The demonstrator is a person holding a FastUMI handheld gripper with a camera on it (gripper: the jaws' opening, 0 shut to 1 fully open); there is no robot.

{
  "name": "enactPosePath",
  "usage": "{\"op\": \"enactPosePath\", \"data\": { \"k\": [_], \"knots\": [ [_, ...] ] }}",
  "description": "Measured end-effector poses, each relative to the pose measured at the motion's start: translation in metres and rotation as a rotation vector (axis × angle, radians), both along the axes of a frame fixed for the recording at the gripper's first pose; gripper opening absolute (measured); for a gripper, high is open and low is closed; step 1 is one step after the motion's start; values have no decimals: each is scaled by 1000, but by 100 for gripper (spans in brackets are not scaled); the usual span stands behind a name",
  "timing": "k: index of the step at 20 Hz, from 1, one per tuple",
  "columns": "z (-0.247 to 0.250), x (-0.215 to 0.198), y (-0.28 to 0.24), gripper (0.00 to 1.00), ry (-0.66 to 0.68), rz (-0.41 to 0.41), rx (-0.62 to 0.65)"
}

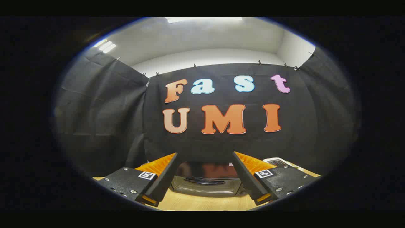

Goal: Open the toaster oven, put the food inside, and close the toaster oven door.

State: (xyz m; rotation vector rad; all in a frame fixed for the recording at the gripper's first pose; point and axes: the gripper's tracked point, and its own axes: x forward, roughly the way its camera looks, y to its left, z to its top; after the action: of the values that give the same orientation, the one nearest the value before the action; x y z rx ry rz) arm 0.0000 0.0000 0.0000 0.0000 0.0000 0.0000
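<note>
While the tongs (205, 177) stand wide apart w/ nothing between them, the toaster oven (206, 181) sits on the bench (202, 202) just ahead, framed by both fingers, door closed, handle (205, 181) facing the tongs. Step in hand, est.: approach to handle, task barely begun. Food: can't be made out; a pale item (276, 161) lies beyond the right finger, ID unclear. Risks: approach too high overshoots handle; off-centre grip slips on pull; hard pull drags the oven across the bench instead of opening the door.
</note>
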Motion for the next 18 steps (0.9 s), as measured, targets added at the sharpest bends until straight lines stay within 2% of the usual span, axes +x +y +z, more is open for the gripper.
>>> {"op": "enactPosePath", "data": {
  "k": [10, 18],
  "knots": [
    [-19, 22, 4, 98, 16, -4, 11],
    [-29, 31, 21, 98, 45, 36, 37]
  ]
}}
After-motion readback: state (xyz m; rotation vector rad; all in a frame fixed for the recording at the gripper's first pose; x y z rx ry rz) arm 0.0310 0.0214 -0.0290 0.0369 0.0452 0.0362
